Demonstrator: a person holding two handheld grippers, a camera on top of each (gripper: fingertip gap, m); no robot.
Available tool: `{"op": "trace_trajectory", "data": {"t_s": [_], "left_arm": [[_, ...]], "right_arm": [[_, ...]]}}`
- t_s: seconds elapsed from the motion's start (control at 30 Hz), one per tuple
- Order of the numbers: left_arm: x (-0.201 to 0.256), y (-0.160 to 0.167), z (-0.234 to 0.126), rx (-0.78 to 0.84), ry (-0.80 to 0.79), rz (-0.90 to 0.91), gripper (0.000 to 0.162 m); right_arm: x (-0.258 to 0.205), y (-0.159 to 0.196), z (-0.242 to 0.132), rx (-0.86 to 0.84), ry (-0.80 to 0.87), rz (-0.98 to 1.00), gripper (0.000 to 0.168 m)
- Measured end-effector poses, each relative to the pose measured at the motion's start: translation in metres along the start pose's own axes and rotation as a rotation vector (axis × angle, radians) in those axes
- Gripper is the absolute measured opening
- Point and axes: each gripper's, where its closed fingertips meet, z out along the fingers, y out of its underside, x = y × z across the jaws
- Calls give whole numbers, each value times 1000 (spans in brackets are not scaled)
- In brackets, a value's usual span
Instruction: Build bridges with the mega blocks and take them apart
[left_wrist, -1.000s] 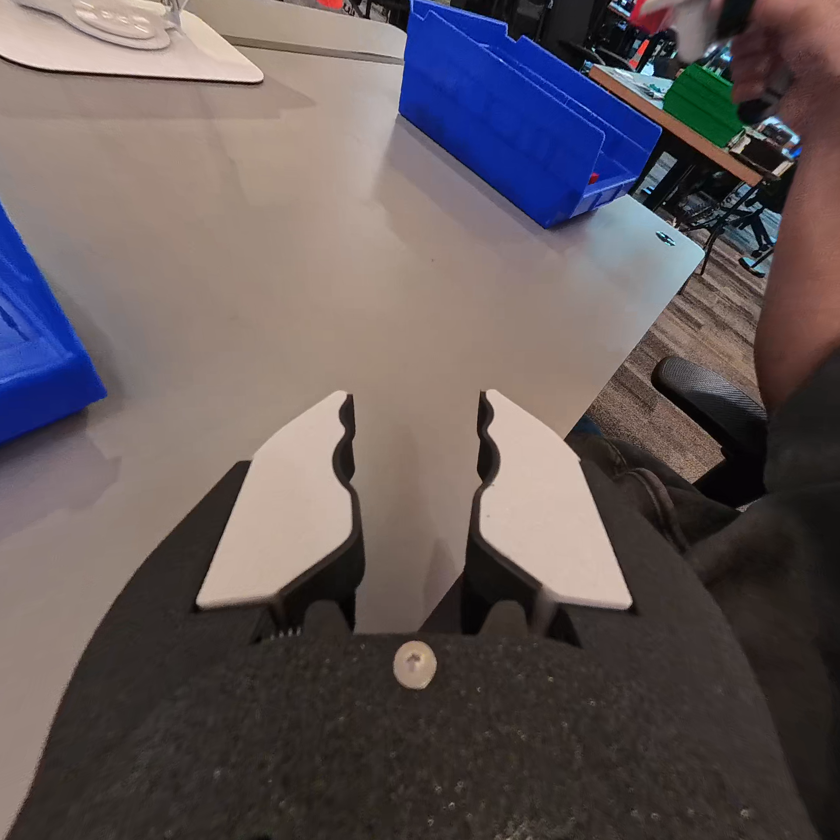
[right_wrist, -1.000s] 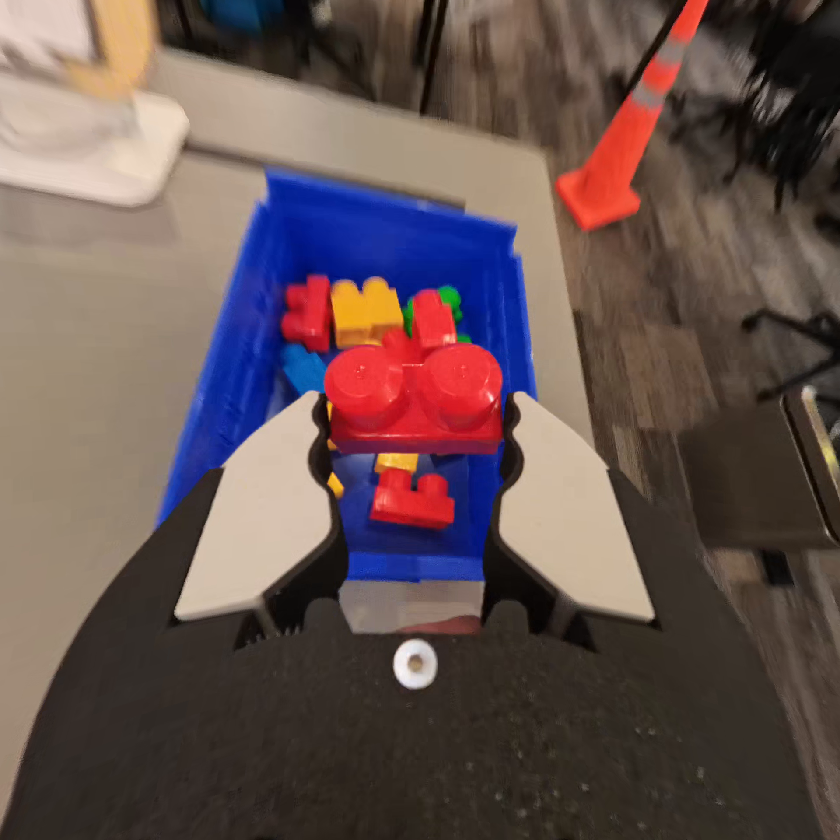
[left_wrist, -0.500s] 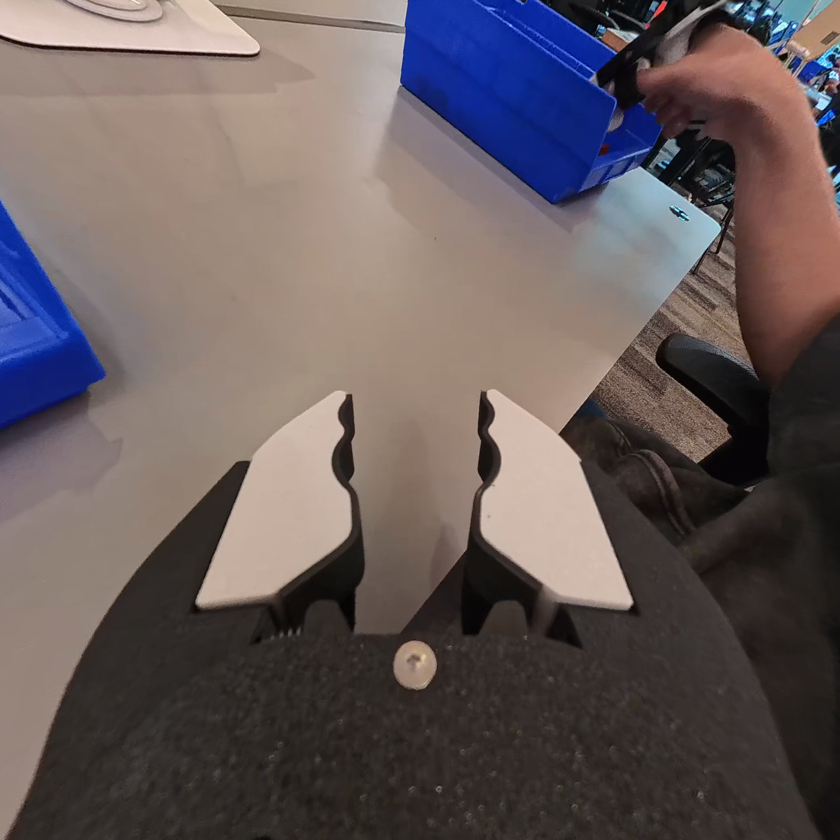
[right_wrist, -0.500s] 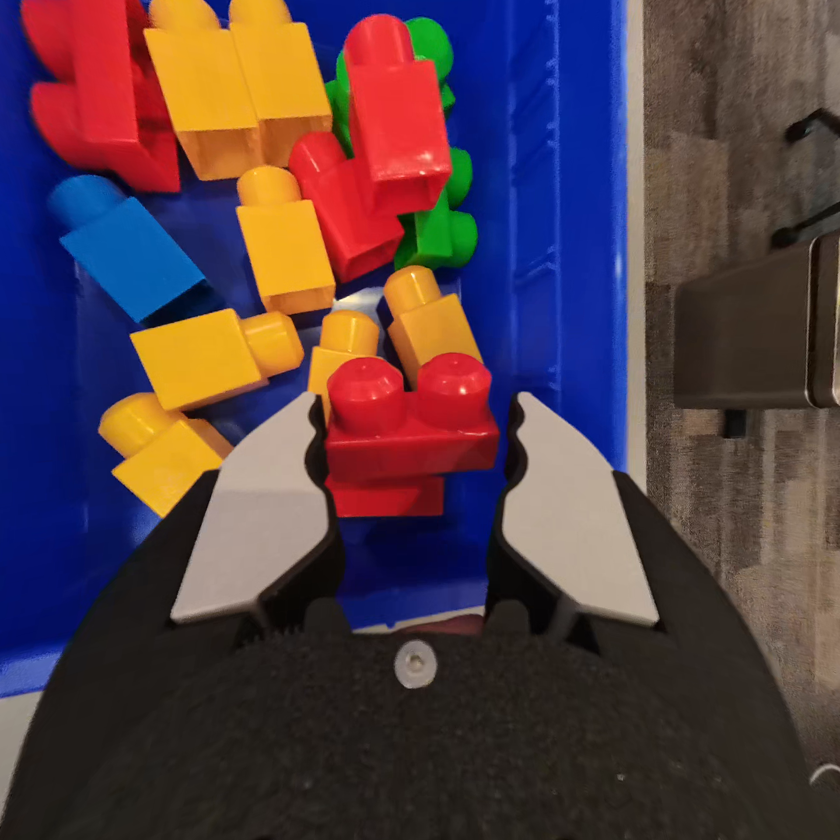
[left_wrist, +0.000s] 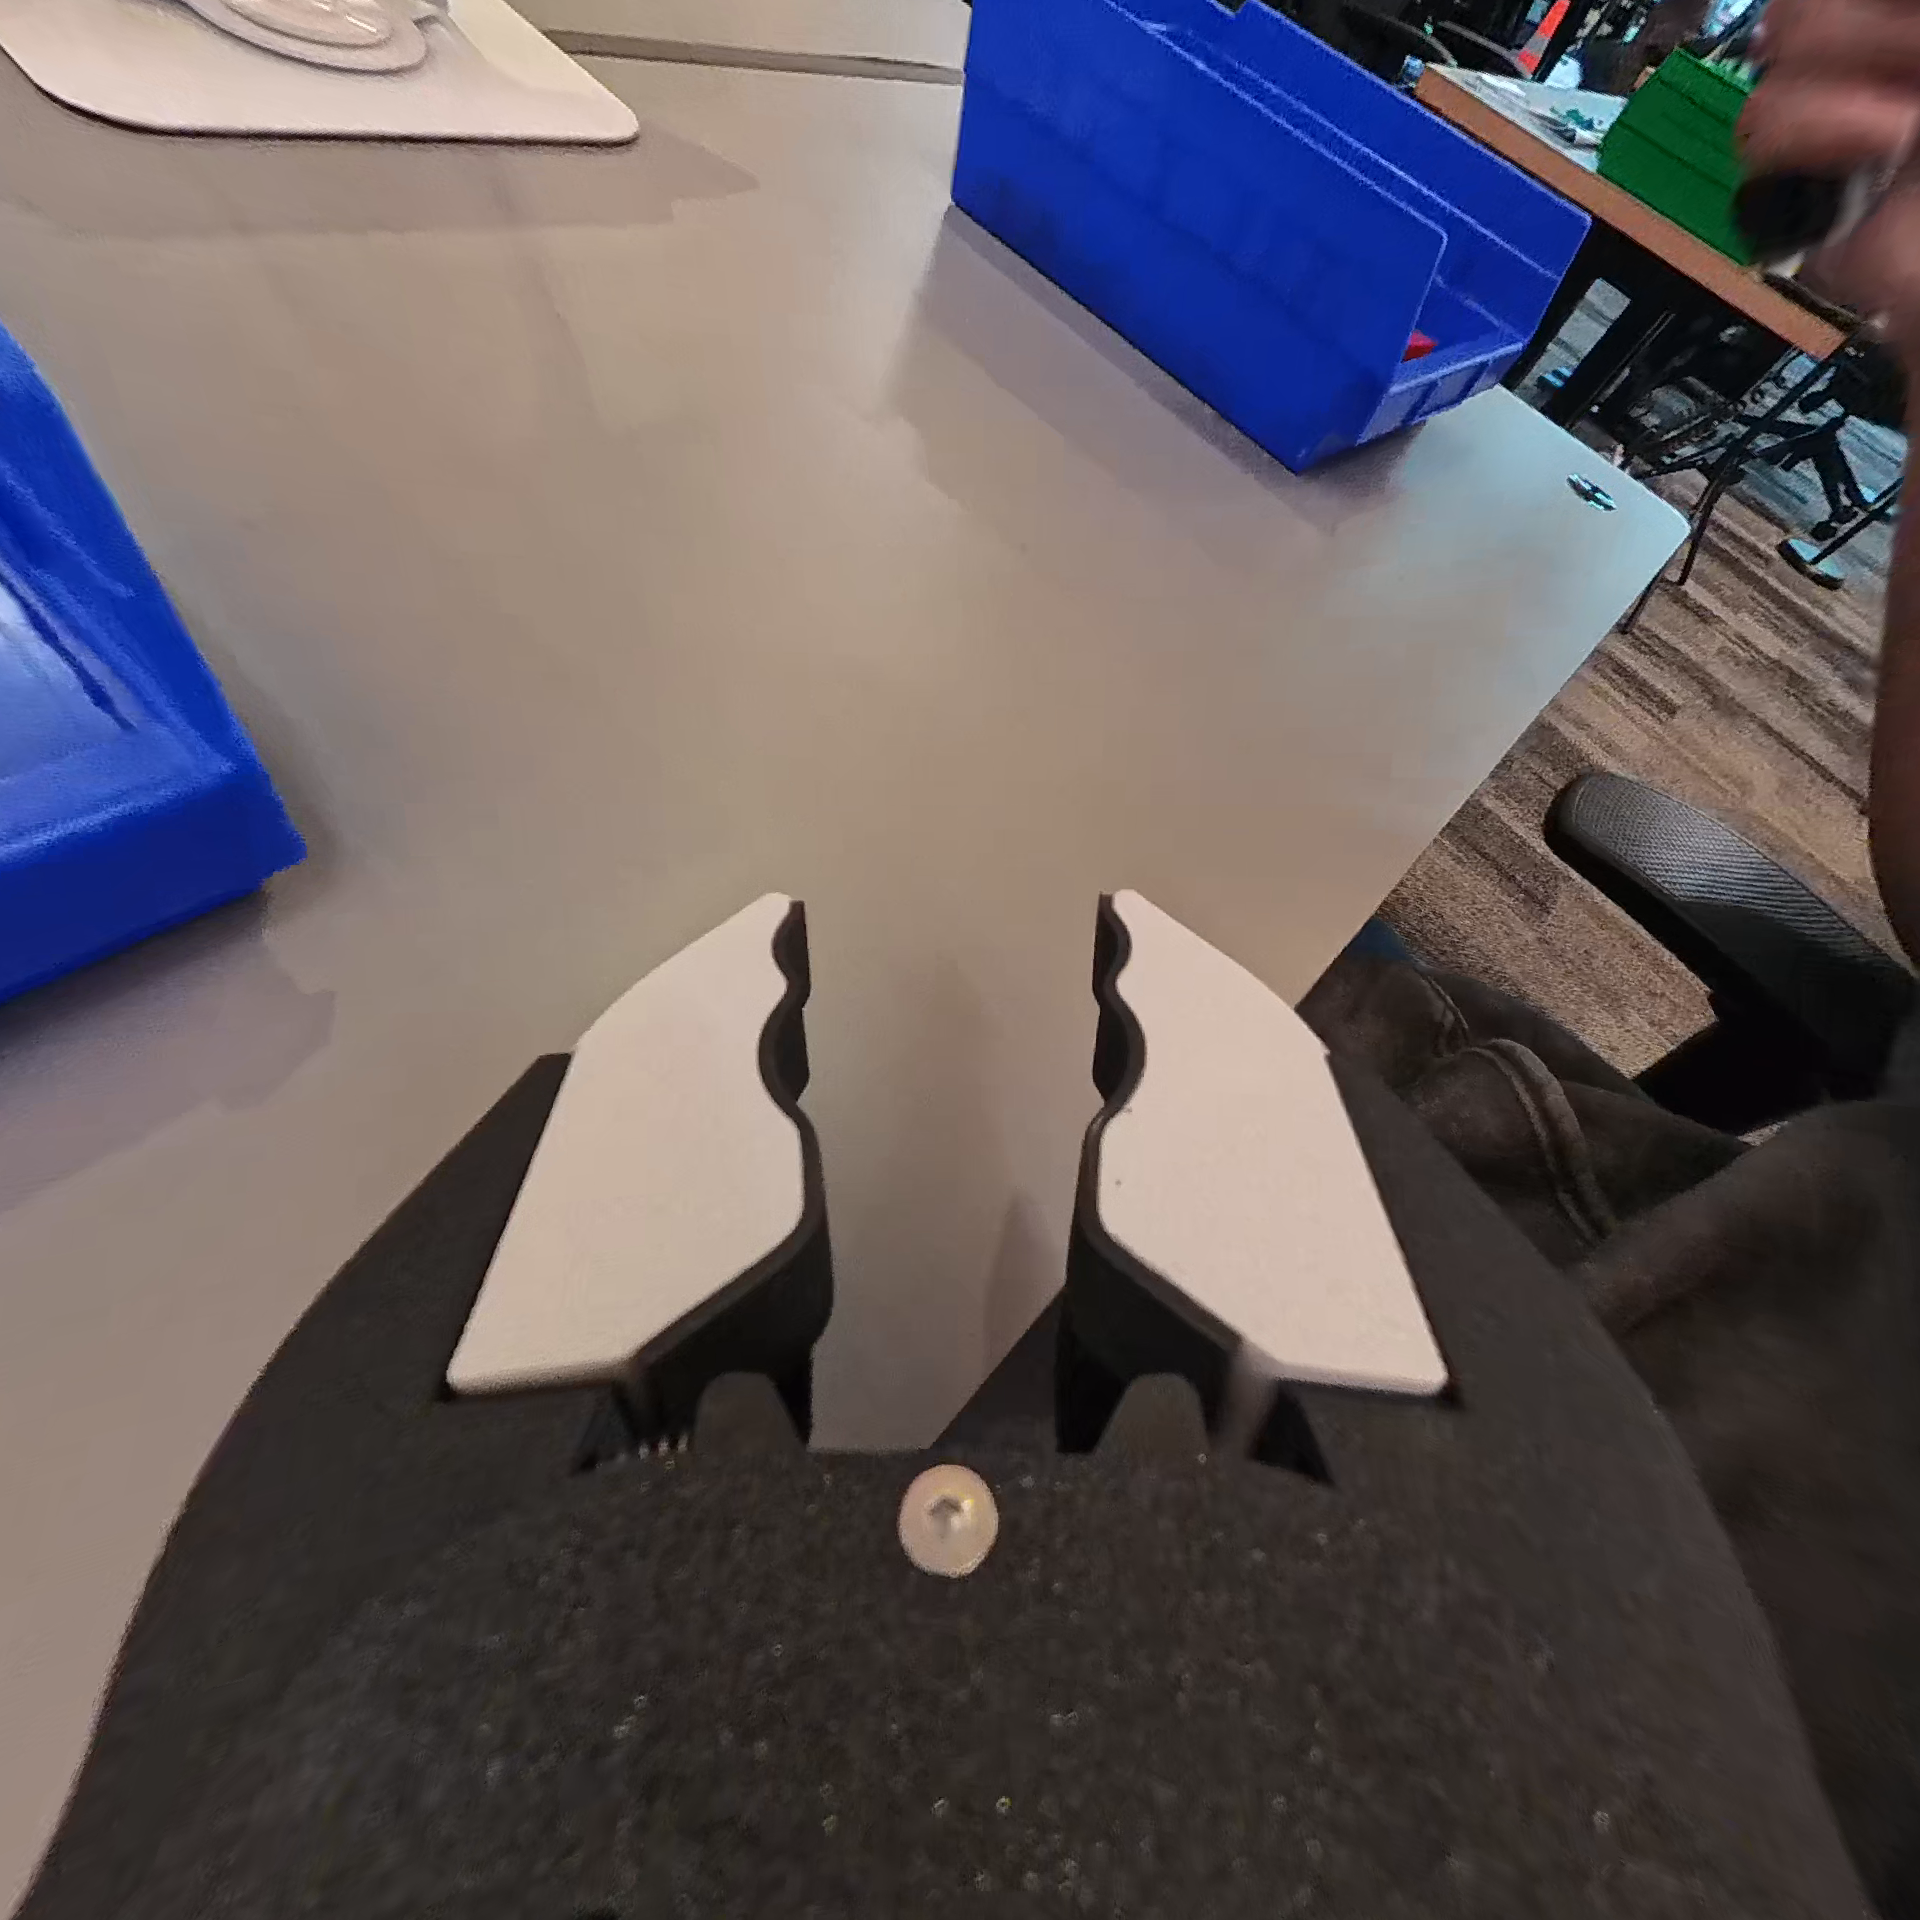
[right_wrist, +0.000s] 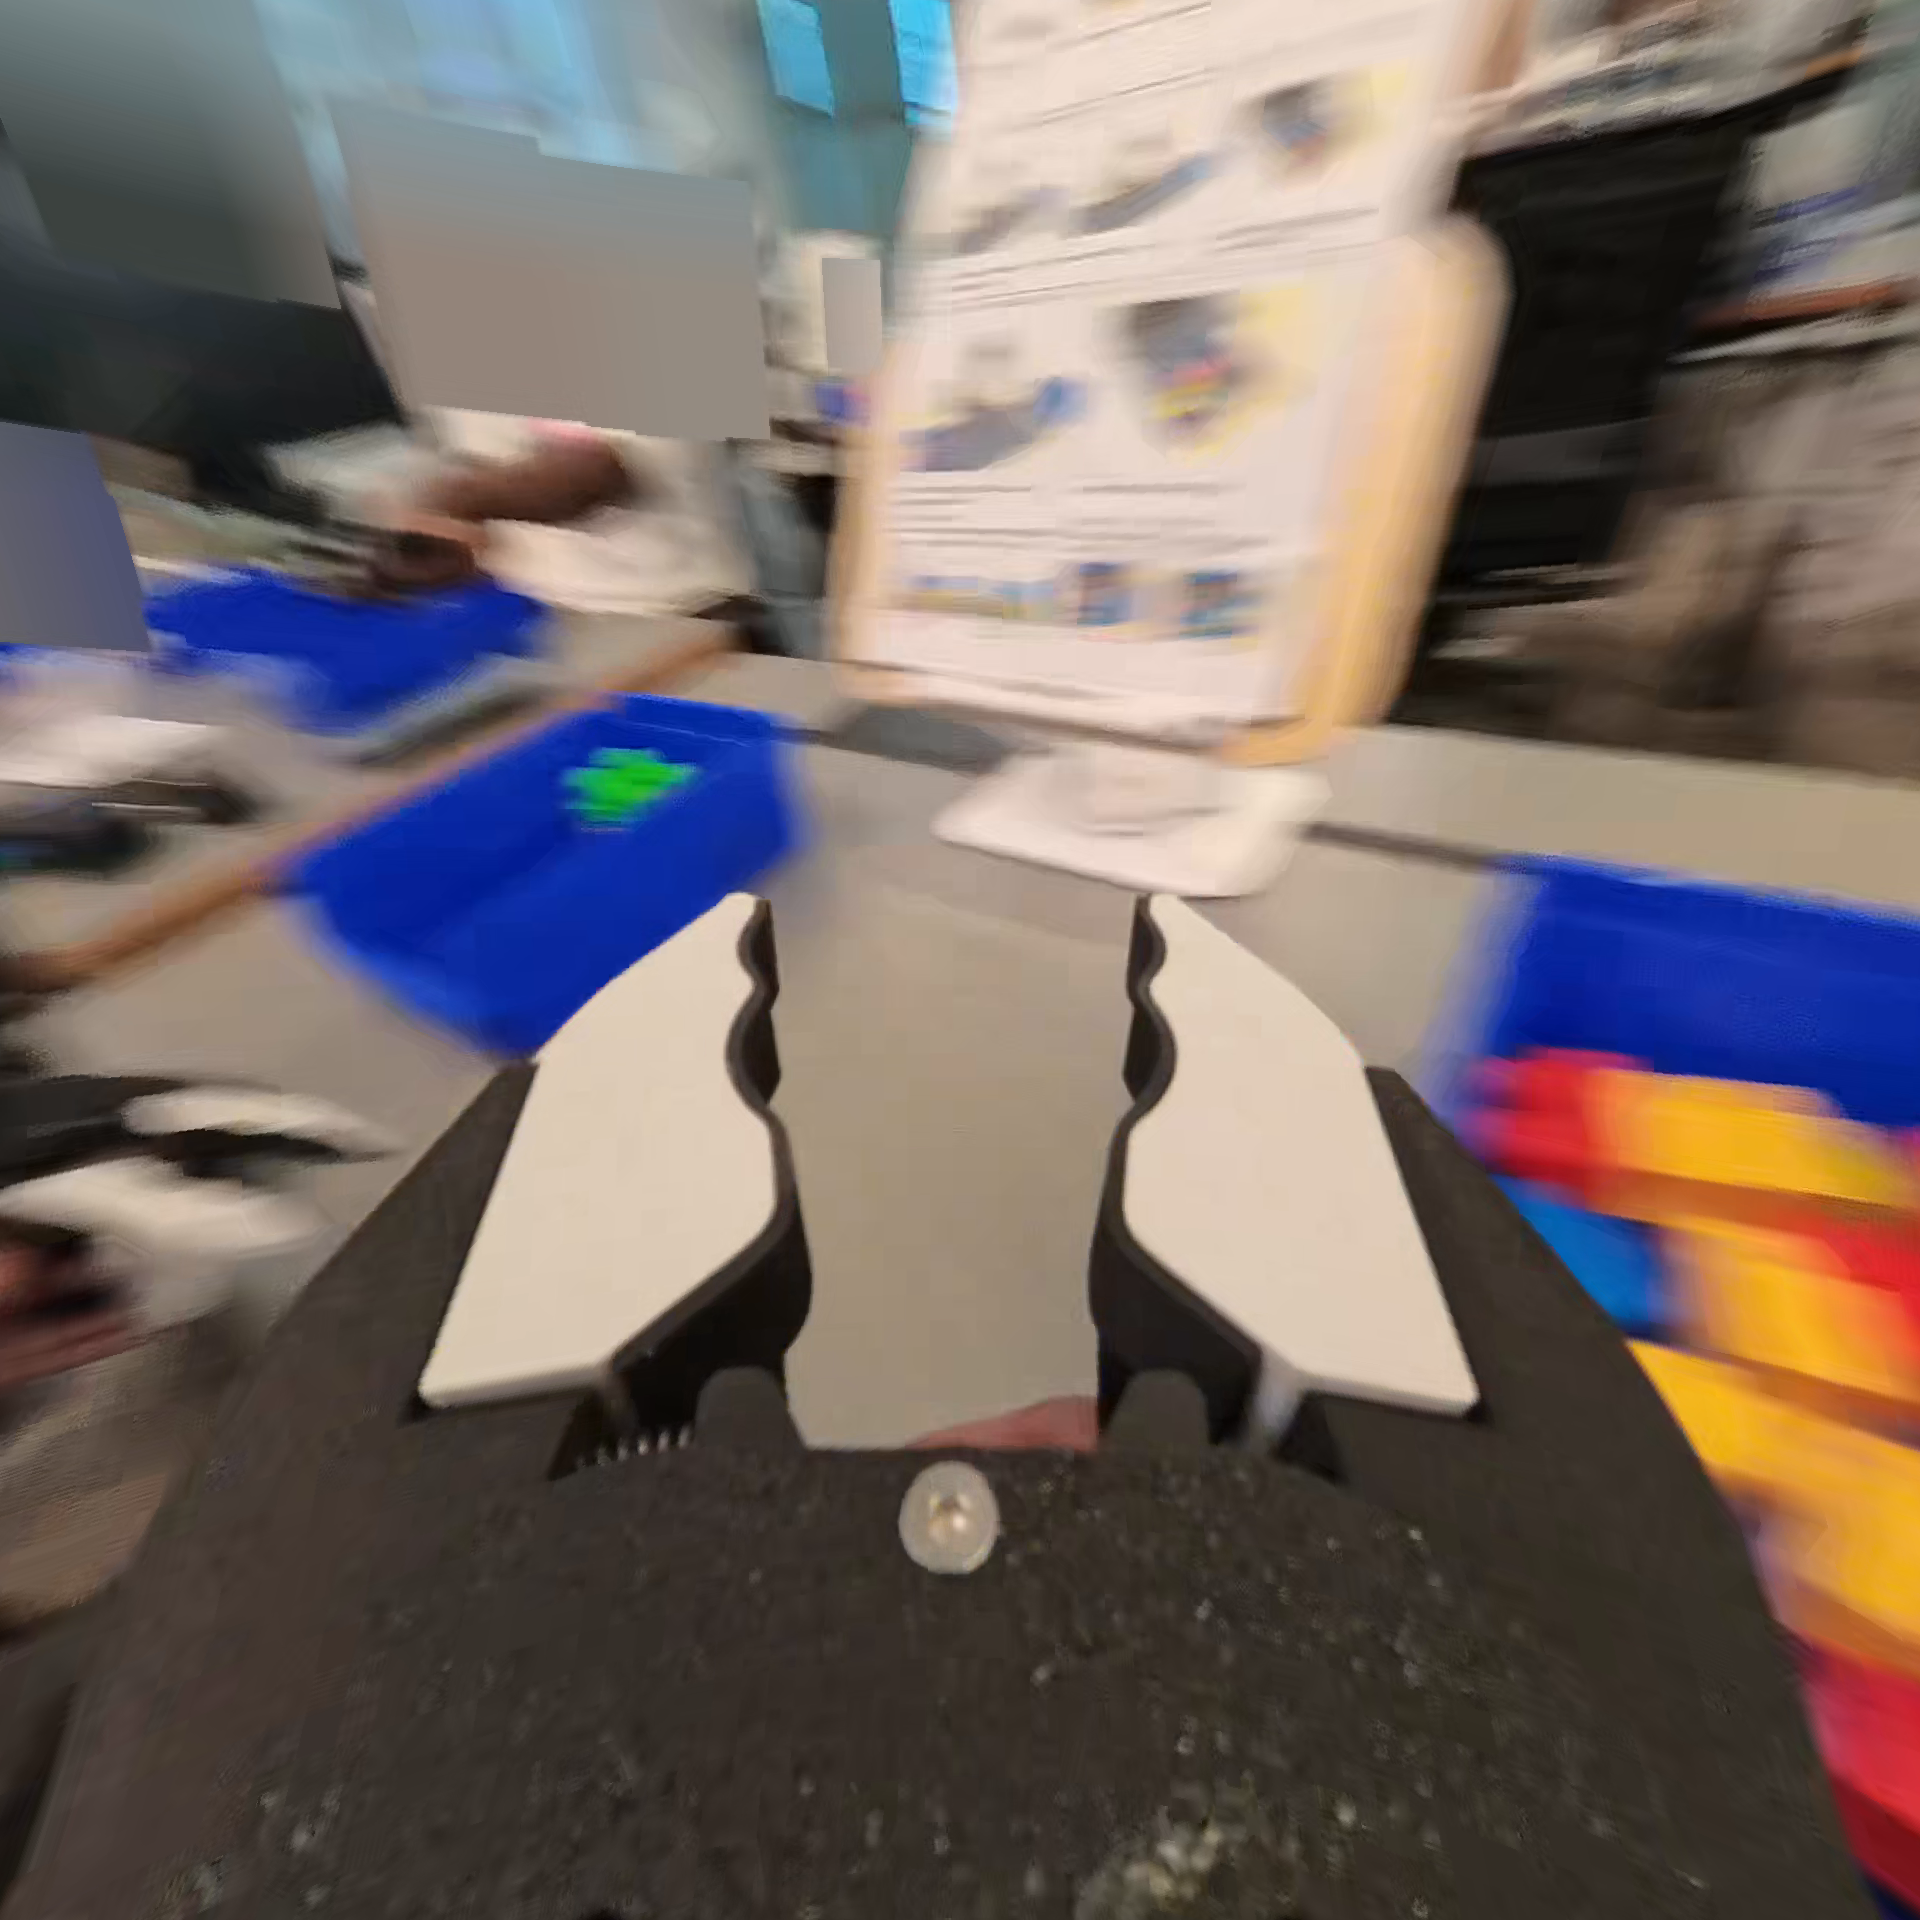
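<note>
My left gripper (left_wrist: 948, 914) is open and empty, low over the grey table (left_wrist: 675, 540) near its front edge. My right gripper (right_wrist: 951, 914) is open and empty over bare table; its view is badly blurred. A blue bin (right_wrist: 1714, 997) at the right of that view holds red, yellow and blue mega blocks (right_wrist: 1704, 1174). The same bin (left_wrist: 1226, 218) shows at the back right of the left wrist view, with a bit of red at its open end. Another blue bin (right_wrist: 540, 883) at the left holds a green block (right_wrist: 623, 784).
A blue bin (left_wrist: 94, 748) lies at the left of the left wrist view. A white stand base (left_wrist: 312, 73) with a board (right_wrist: 1143, 416) stands at the back. The person's arm (left_wrist: 1870, 208), lap and a chair (left_wrist: 1725, 925) are at the right, past the table's edge. One gripper's finger ends stand about 35 centimeters off the other's.
The right gripper let go of the red two-stud block into the bin of blocks, then swung fast away to the left over bare table. The left gripper has barely moved.
</note>
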Motion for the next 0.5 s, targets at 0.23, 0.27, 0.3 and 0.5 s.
{"op": "trace_trajectory", "data": {"t_s": [0.23, 0.27, 0.3, 0.5], "left_arm": [[-14, -10, -10, 30, -52, -25, 52], [-17, -12, -11, 34, -65, -21, 52], [-20, -15, -14, 39, -88, -14, 52], [-87, -79, -52, 21, -415, 33, 48]], "right_arm": [[-74, 145, 31, -138, -237, 142, 66], [-74, 150, 31, -156, -238, 144, 66], [-75, 154, 30, -167, -246, 153, 65], [-81, 159, 32, -186, -232, 84, 60]]}}
